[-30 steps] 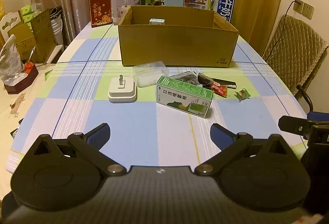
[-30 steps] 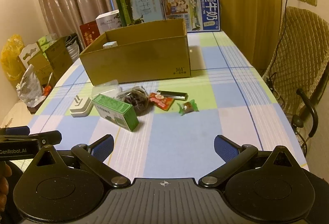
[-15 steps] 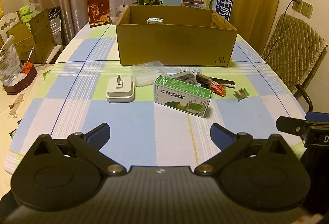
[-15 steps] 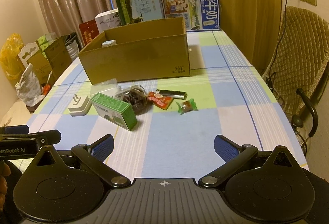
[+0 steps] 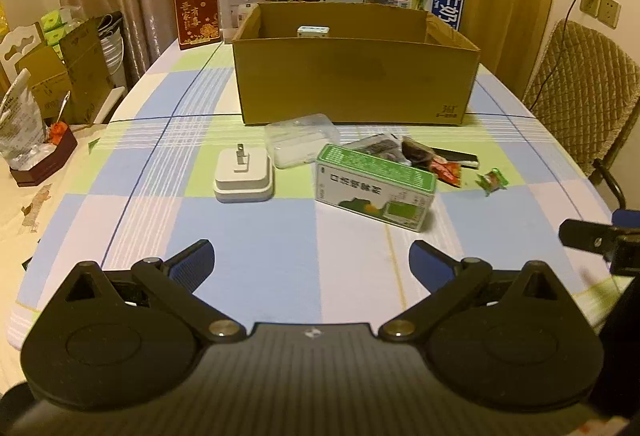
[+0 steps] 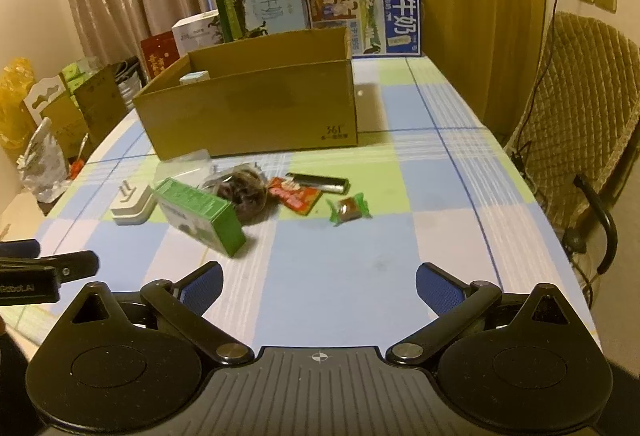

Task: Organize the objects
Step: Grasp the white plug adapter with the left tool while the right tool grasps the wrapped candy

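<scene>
In front of the cardboard box, we count seven loose things
Our left gripper and right gripper gape wide, both empty; one glossy green carton, one white plug

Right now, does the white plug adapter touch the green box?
Apart. In the left wrist view, bare tablecloth separates the white plug adapter from the green box.

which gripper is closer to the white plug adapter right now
Left. The left gripper hovers open just short of the white plug adapter, which lies slightly to its left. The right gripper is farther, with the adapter far off to its left.
</scene>
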### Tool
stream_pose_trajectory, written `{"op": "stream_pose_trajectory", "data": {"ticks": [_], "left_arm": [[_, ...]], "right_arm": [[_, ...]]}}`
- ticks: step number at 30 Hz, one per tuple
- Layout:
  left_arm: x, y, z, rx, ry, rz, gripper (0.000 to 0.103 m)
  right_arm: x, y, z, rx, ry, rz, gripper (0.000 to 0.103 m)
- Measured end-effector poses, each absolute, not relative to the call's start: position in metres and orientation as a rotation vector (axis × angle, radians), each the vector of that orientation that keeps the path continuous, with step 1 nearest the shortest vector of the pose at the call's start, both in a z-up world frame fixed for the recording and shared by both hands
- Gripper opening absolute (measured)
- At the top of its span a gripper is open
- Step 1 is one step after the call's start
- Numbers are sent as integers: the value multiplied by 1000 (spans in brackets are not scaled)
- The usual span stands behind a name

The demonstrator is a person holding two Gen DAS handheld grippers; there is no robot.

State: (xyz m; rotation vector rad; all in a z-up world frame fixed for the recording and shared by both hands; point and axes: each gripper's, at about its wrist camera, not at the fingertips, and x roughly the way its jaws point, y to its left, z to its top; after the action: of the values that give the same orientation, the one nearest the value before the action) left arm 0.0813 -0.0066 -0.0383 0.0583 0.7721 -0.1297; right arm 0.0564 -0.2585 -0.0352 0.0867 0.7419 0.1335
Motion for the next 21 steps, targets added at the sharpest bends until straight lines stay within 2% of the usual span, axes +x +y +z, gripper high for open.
{"op": "stream_pose_trajectory", "data": {"ticks": [5,7,16,21], "left_arm": [[101,1,-45,81,770,-113,102],[111,4,-49,97,768,-108,102],[165,15,-73,165,770,-96,102],[191,17,-84,184,767,-99,102]], "right_arm": [[82,-258,-44,45,737,129,99],[96,-257,-49,19,736,136,92],[157,-258,-90,-63,760,155,71],[181,-255,-108,-80,773,158,65]]}}
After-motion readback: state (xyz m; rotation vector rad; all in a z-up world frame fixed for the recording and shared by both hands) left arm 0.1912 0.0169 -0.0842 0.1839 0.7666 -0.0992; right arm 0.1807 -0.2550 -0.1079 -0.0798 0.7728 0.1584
